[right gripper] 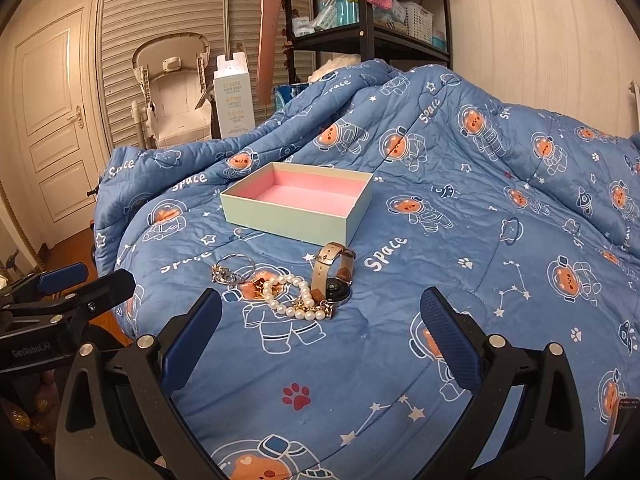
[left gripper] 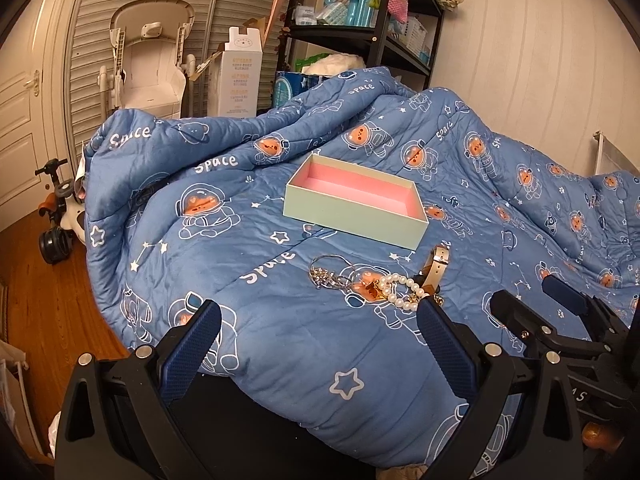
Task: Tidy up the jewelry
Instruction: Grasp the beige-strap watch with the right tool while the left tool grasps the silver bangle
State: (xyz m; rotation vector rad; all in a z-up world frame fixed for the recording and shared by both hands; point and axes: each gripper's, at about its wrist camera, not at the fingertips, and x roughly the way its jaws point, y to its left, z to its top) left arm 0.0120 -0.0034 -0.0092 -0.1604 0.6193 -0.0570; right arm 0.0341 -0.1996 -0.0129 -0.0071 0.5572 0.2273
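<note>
An open pale green box [left gripper: 352, 216] with a pink lining lies empty on the blue quilt; it also shows in the right wrist view [right gripper: 296, 216]. In front of it lies a small heap of jewelry: a pearl bracelet [right gripper: 294, 294] [left gripper: 400, 290], a watch with a beige strap [right gripper: 334, 276] [left gripper: 436, 268], a silver ring chain [right gripper: 232, 272] [left gripper: 330, 274] and a gold piece [right gripper: 260, 286]. My left gripper [left gripper: 318, 324] is open and empty, just short of the heap. My right gripper [right gripper: 320, 314] is open and empty, close in front of the pearls.
The blue space-print quilt [right gripper: 460, 240] covers the bed and bunches up behind the box. A black shelf unit [left gripper: 376, 32], a white carton [left gripper: 242, 76] and a baby chair [left gripper: 150, 64] stand behind the bed. Wooden floor [left gripper: 44, 300] and a toy scooter [left gripper: 60, 220] are at left.
</note>
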